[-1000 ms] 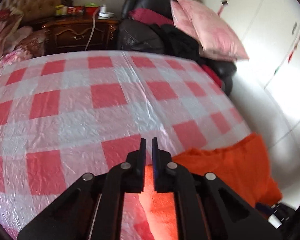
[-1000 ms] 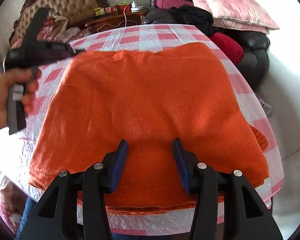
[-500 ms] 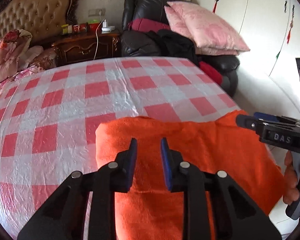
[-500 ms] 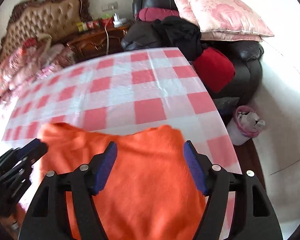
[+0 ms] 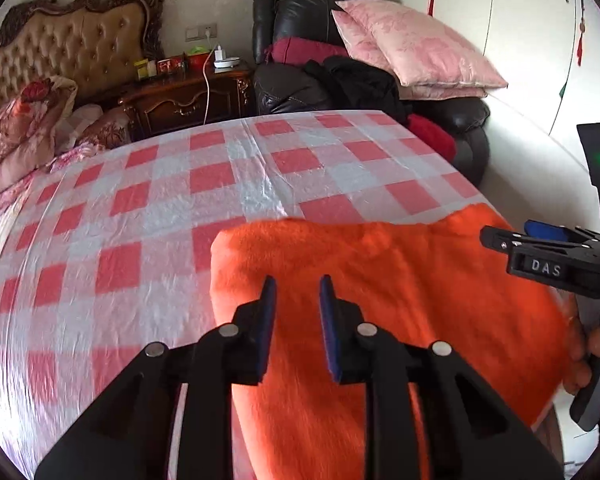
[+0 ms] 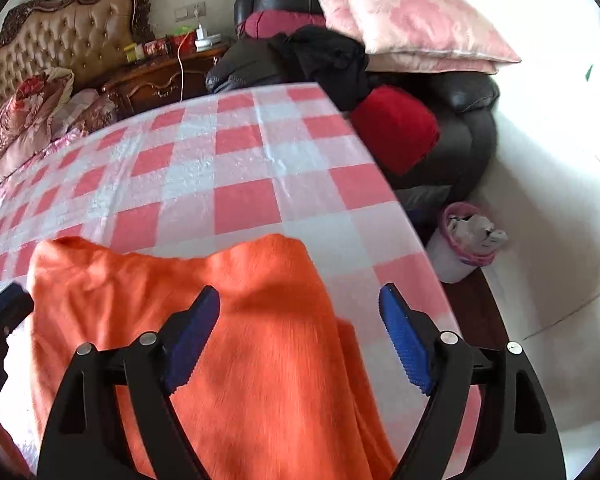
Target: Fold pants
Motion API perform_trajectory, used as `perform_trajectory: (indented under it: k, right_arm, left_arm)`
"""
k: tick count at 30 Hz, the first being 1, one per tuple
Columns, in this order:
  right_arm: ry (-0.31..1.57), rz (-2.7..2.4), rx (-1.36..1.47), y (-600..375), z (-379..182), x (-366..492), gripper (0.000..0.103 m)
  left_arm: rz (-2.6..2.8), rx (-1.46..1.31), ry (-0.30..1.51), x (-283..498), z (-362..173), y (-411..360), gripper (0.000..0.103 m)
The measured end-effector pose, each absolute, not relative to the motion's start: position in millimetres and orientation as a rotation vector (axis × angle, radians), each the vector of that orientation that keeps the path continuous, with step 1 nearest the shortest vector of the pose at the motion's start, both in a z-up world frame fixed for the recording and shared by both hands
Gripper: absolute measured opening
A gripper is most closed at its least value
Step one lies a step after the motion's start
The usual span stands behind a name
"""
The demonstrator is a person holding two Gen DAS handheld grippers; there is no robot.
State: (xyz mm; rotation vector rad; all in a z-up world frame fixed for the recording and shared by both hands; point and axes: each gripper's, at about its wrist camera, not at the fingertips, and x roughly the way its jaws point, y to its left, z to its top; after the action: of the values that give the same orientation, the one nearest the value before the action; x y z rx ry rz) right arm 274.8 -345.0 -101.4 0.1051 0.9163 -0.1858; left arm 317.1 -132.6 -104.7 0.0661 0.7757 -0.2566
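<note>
The folded orange fleece pants (image 5: 380, 312) are laid flat on the red-and-white checked plastic-covered tabletop (image 5: 148, 216), directly beneath and ahead of both grippers. The left gripper (image 5: 298, 294) is held above the pants with a narrow gap between its jaws, nothing clamped. The right gripper (image 6: 300, 312) is spread wide over the pants' right edge, empty. A pink-lined white waste bin (image 6: 462, 248) is seen to its right.
</note>
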Motion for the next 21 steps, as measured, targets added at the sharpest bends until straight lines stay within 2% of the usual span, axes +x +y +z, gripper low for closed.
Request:
perform_trajectory:
  k: [4,9,12,16,21]
  right_arm:
    - [0.937,-0.197,0.114,-340.1,-101.3,242.9,0.078]
    - [1.021,-0.201,0.135,-341.9,-134.8,218.0,0.08]
    - [0.995,-0.216,0.119,-341.6,-127.8,205.9,0.08]
    - [0.936,-0.233,0.107,-337.0,-102.3,178.9,0.081]
    - [0.942,-0.233,0.119,-332.0,-107.7,154.8,0.081]
  left_arm:
    - [-0.242,0.041,0.833,274.2,-116.9,-127.4,0.024]
    - [-0.246,0.07,0.92,252.2,-147.3,-133.8,0.025]
    - [-0.252,0.063,0.876,242.5,-137.3,-132.0,0.036]
    - [-0.264,0.058,0.828,225.5,-124.0,-133.0,0.044]
    - [-0.271,0.082,0.862,207.3,-136.6,-141.5,0.044]
